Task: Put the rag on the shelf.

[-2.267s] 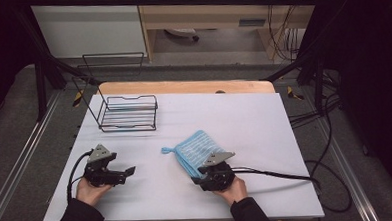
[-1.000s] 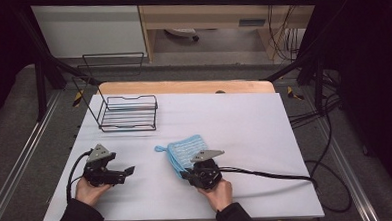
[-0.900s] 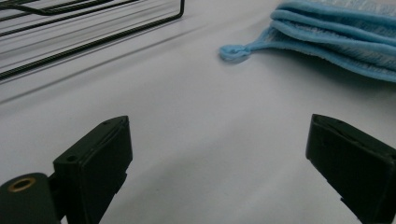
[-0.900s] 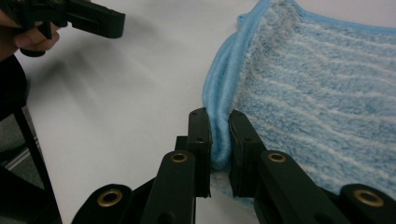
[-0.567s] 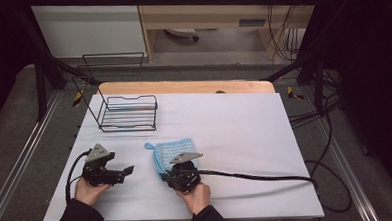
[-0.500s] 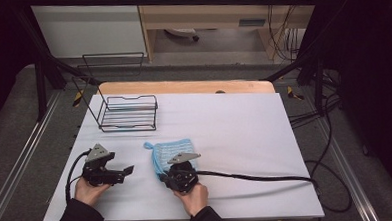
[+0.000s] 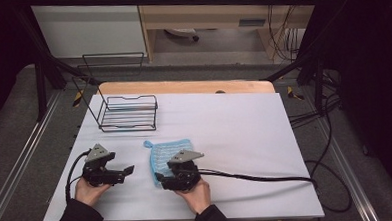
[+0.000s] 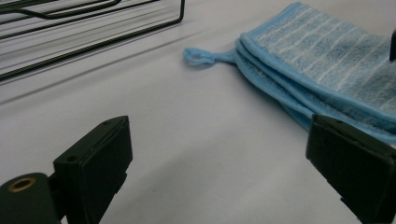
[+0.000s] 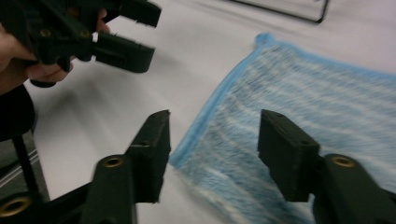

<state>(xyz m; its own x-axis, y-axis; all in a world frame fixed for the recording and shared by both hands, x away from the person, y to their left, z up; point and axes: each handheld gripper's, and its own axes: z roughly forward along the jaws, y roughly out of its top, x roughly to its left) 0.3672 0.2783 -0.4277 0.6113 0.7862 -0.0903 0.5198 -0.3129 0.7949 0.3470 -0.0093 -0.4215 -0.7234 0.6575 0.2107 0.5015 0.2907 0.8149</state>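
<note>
Folded blue cloth [image 7: 165, 159] lies flat on white counter [image 7: 245, 133], near wire rack [image 7: 127, 113]. Right tool [image 9: 212, 140] is held open astride its near corner, nothing gripped, prob. for pinching. Left tool [image 8: 219, 154] is kept open & empty beside cloth, ready to assist.

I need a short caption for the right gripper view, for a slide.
Open right gripper poised over the corner of a folded blue cloth, with the left gripper beyond it.

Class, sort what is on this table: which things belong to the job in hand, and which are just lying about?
In the job:
blue cloth
right gripper, open over the cloth's corner
left gripper, open beside the cloth

Lying about:
wire rack
cable
</note>
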